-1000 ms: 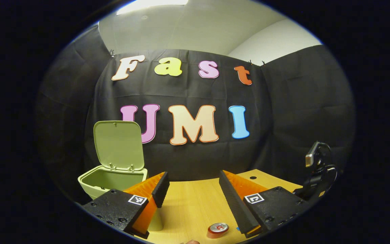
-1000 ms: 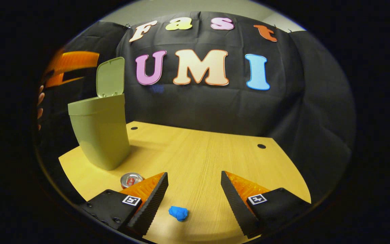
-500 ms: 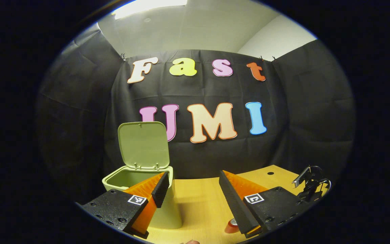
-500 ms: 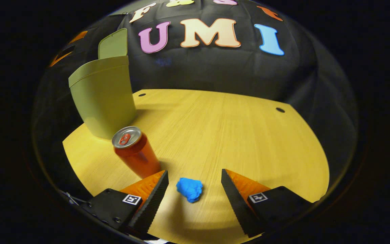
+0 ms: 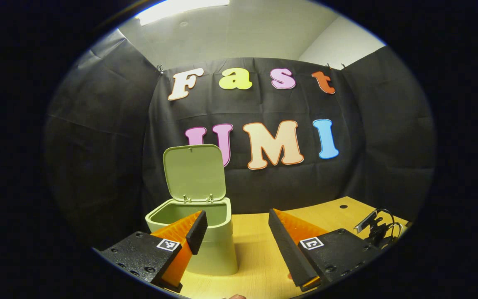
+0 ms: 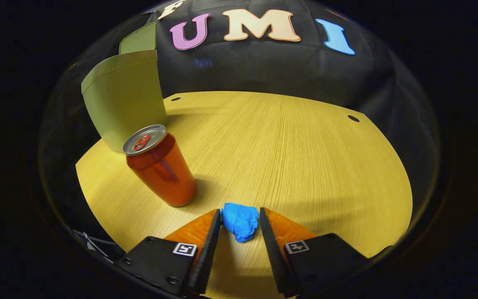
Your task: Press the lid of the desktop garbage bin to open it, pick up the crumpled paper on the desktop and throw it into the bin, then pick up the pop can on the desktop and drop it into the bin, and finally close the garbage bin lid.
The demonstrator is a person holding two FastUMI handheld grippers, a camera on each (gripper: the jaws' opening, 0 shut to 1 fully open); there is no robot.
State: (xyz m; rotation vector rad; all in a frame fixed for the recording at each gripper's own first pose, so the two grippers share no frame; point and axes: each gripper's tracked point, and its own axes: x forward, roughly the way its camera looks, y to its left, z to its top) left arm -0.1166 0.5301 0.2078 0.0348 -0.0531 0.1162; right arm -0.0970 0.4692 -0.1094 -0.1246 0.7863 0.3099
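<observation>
Right gripper view: the crumpled paper (image 6: 240, 221), a blue wad, lies on the wooden surface (image 6: 305, 158) between the two fingers of the right gripper (image 6: 239, 220). Both fingers stand close against its sides and appear to touch it; firm pressure cannot be confirmed. The wad rests on the surface at the near edge.

The pop can (image 6: 160, 165), red with a silver top, stands upright to the left of the paper, near it but apart. Behind the can stands the garbage bin (image 6: 125, 99), light green, with its lid (image 6: 139, 38) raised.

Left gripper view: the left gripper (image 5: 236, 227) is held above the surface (image 5: 255, 265) with its fingers spread wide apart and nothing between them. The garbage bin (image 5: 206, 241) stands just beyond the left finger, which overlaps its rim. The lid (image 5: 194, 172) stands upright on its rear hinges, and the interior is open to view. At the far right edge, part of the other gripper's housing with cabling (image 5: 378, 230) is low over the surface.
</observation>
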